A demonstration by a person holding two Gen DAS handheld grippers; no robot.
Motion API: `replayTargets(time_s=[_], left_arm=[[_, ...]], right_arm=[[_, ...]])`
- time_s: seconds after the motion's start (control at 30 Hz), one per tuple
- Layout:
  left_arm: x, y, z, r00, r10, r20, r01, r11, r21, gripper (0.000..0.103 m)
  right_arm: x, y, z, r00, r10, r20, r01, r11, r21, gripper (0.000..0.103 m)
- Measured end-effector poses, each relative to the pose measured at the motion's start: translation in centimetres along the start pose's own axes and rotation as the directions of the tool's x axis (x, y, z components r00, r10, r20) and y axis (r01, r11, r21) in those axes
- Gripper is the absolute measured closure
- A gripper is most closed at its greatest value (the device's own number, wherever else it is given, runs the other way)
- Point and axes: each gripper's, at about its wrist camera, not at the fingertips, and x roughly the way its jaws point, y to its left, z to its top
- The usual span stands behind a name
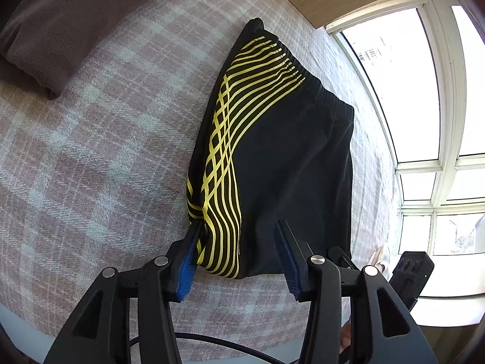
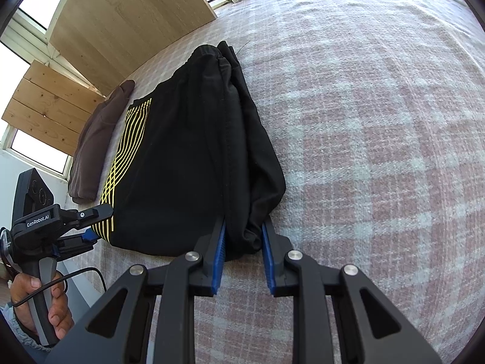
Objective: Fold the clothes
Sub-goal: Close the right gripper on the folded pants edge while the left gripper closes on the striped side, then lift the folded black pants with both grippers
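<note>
My right fingers (image 2: pixel 242 227) pinch the black shorts' (image 2: pixel 188 157) near corner; my left fingers (image 1: pixel 238 227) straddle its striped edge, open.

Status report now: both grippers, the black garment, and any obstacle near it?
Left gripper open, straddling hem of black shorts. Right gripper shut on the other bunched corner. Shorts folded on plaid blanket. Brown pillow beside, apart.
</note>
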Motion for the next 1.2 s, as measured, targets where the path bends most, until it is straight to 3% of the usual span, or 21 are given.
replayTargets(time_s=[0.1,0.13,0.17,0.2,0.3,0.87,1.03,1.2], left_arm=[[-0.4,0.4,-0.3,1.0,-0.004,0.012,0.003,1.0,0.009,0.058],[-0.6,0.5,-0.4,1.0,0.001,0.021,-0.002,1.0,0.021,0.064],[-0.3,0.2,-0.4,1.0,0.01,0.025,-0.011,0.999,0.039,0.085],[-0.1,-0.2,-0.3,0.999,0.019,0.03,-0.02,0.998,0.057,0.098],[-0.2,-0.6,-0.3,0.999,-0.002,0.032,0.0,0.998,0.068,0.097],[-3.8,-3.0,1.3,0.99,-0.08,0.112,0.064,0.987,0.144,0.097],[-3.9,-4.1,2.0,0.992,-0.1,0.078,0.088,0.985,0.149,0.097],[-2.5,-2.2,1.5,0.997,-0.076,-0.009,0.076,0.988,0.132,0.097]], right_arm=[[0.0,-0.3,0.0,1.0,0.022,0.009,-0.022,1.0,0.02,0.077],[0.0,-0.3,0.0,1.0,0.022,0.012,-0.022,1.0,0.019,0.077],[0.0,-0.2,0.1,1.0,0.016,0.011,-0.016,1.0,0.009,0.078],[0.0,0.0,0.1,1.0,0.0,0.01,0.0,1.0,-0.005,0.084],[0.0,0.2,0.2,1.0,-0.005,0.014,0.005,1.0,-0.021,0.091],[-3.1,3.0,1.7,0.992,0.02,0.125,-0.01,0.996,-0.083,0.091],[-3.8,3.3,2.3,0.99,0.019,0.137,-0.007,0.996,-0.092,0.091],[-2.5,1.5,1.2,0.997,0.015,0.074,-0.012,0.999,-0.045,0.091]])
